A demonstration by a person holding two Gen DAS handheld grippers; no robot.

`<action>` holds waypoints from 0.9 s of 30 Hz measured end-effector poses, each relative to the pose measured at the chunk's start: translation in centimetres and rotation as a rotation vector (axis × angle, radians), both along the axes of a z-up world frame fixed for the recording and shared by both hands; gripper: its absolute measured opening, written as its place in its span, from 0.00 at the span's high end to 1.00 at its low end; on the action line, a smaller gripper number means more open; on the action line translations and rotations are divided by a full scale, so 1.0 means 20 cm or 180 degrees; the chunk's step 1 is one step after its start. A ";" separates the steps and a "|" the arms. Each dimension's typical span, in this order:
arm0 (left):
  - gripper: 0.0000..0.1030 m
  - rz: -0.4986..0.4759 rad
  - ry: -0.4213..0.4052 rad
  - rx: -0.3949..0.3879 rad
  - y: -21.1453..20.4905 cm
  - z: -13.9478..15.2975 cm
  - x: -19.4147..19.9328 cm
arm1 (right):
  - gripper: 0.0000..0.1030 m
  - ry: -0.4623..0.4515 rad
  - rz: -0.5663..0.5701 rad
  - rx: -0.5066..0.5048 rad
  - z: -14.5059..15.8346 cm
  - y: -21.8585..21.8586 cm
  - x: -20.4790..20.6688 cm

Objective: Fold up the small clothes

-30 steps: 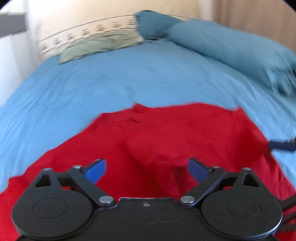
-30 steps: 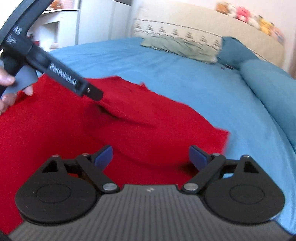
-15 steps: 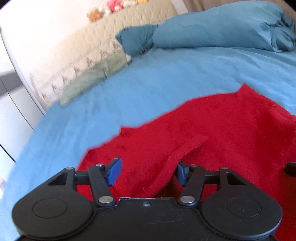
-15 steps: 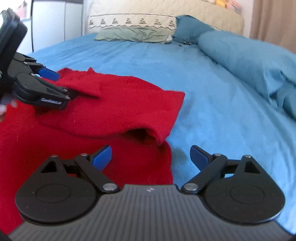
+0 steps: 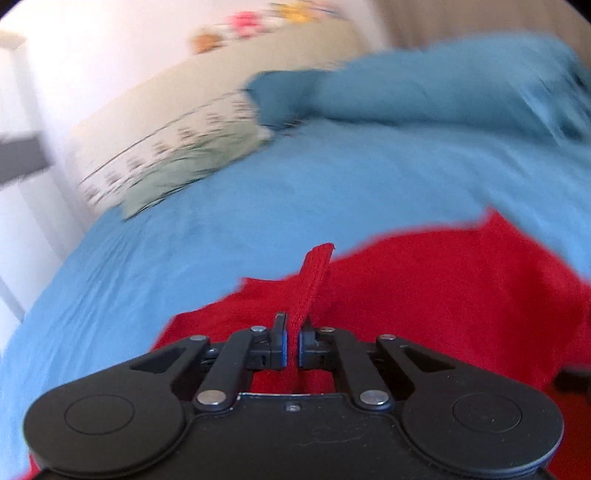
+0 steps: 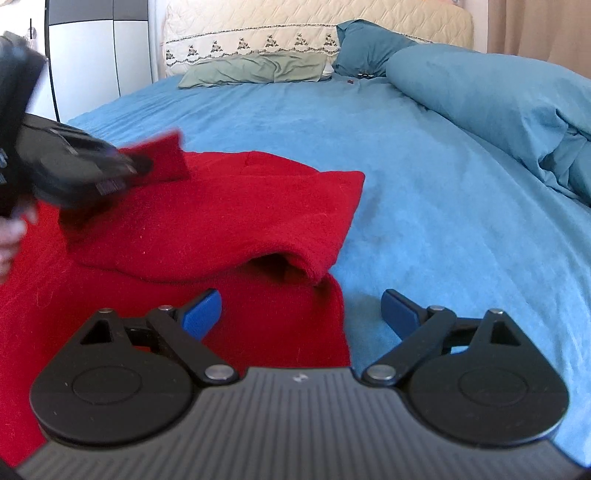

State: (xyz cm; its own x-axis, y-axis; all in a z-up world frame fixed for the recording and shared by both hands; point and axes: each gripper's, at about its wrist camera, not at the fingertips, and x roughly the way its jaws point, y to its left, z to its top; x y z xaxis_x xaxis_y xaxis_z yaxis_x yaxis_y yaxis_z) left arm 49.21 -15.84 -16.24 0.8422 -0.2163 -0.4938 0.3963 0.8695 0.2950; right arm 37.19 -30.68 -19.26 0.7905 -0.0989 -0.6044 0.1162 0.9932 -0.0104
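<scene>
A red knitted garment lies on the blue bed sheet, its far part folded over the near part. My left gripper is shut on a far edge of the red garment, and a strip of cloth stands up between its pads. In the right wrist view the left gripper shows at the left, blurred, holding that corner above the fold. My right gripper stands open just above the garment's near right edge, with nothing between its fingers.
A rolled blue duvet lies along the right side of the bed. A green pillow and a dark blue pillow rest against the beige headboard. A white wardrobe stands at the left. A hand shows at the left edge.
My left gripper went from wide open to shut on the garment's edge. The far part of the garment now lies folded over. My right gripper stayed open and rolled level.
</scene>
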 end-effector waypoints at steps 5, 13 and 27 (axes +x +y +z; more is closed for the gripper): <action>0.94 0.0932 0.0053 -0.0932 0.48 0.13 -0.02 | 0.00 0.0021 0.0006 -0.0015 0.00 0.01 0.00; 0.77 0.1689 0.0889 -0.2025 1.04 -0.15 -0.11 | 0.00 0.0063 -0.0079 0.0091 0.00 0.00 0.00; 0.96 0.1565 0.0885 -0.1954 1.10 -0.12 0.02 | 0.00 0.0103 -0.0040 0.0037 0.00 0.01 0.02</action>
State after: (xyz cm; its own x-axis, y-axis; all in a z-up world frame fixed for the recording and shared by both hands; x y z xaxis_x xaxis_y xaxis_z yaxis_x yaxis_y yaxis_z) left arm 49.60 6.24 -18.55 0.7757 -0.1544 -0.6119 -0.0820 0.9367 -0.3403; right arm 37.56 -30.53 -19.20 0.7692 -0.1015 -0.6308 0.1285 0.9917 -0.0029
